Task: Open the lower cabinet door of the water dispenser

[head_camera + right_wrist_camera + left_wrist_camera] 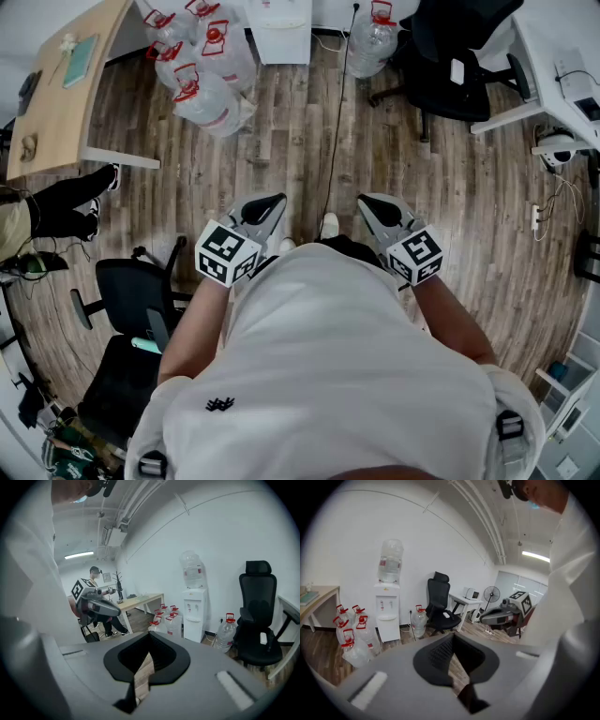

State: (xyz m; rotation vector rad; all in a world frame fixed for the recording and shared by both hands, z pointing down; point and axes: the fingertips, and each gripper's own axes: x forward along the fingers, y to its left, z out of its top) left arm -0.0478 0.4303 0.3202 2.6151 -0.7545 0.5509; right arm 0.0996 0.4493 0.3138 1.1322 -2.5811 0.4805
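The white water dispenser stands against the far wall with a clear bottle on top, its lower cabinet door shut. It shows again as the dispenser in the right gripper view. I stand well back from it on the wood floor. My left gripper and right gripper are held side by side in front of my body, pointing toward the dispenser and slightly down. Both have their jaws together and hold nothing. Neither gripper touches anything.
Several red-capped water jugs lie left of the dispenser, and one more jug stands to its right. A black office chair and white desk are at the right. A wooden desk, a seated person's leg and another chair are at the left.
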